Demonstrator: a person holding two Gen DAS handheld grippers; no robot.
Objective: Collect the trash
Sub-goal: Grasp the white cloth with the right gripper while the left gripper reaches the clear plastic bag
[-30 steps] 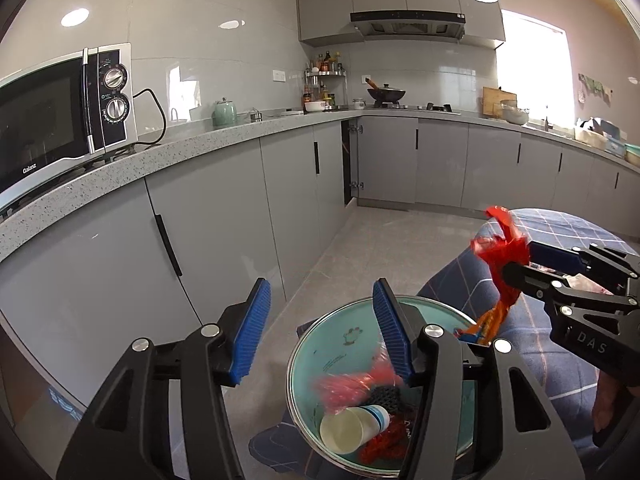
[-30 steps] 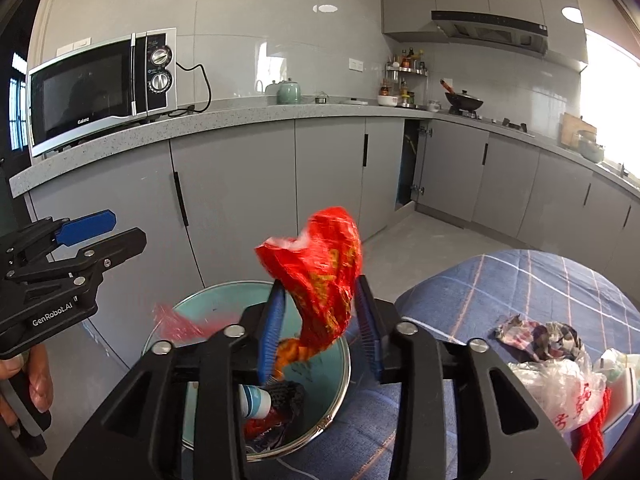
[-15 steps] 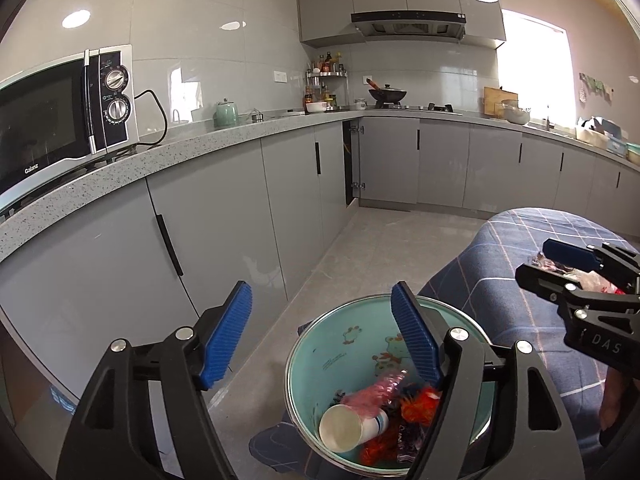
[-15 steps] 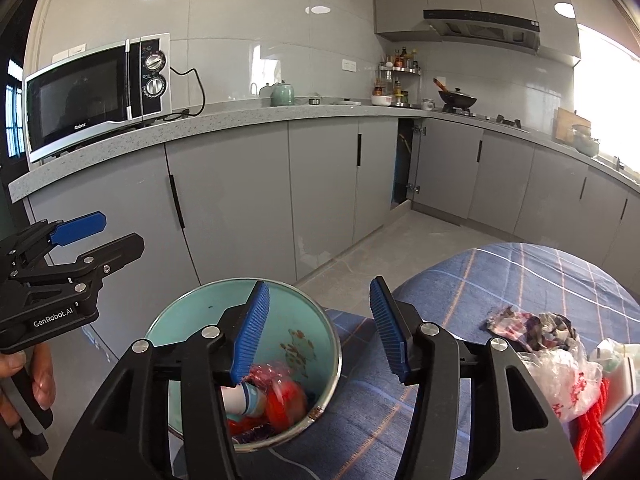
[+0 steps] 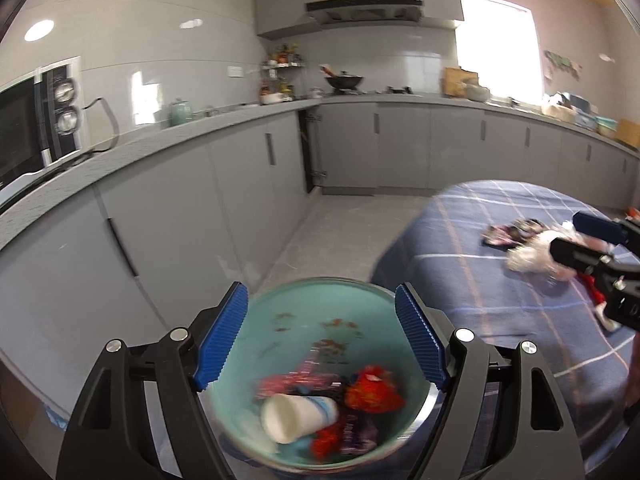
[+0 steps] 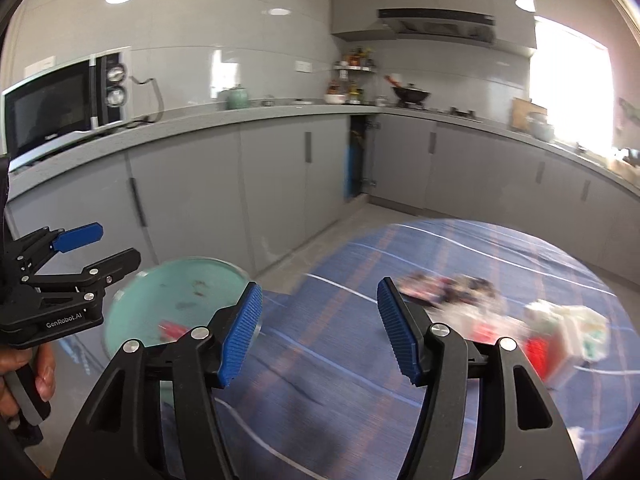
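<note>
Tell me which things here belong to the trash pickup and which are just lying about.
Job: teal bin, paper cup and red wrapper inside it, loose wrappers on the table, white bag.
Lying about: microwave, wok, green jar.

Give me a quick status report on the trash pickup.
Left gripper open over the bin. Right gripper open, empty, above the tablecloth. Wrappers and plastic bag on the table; nothing blocking.

A basin (image 5: 280,312) sits low and centre in the left wrist view, with a cup (image 5: 296,416) and wrappers (image 5: 372,394) in it; the table (image 5: 500,280) lies to its right. Loose trash (image 5: 532,256) rests on the table at the right edge; cabinets (image 5: 240,208) run behind.
</note>
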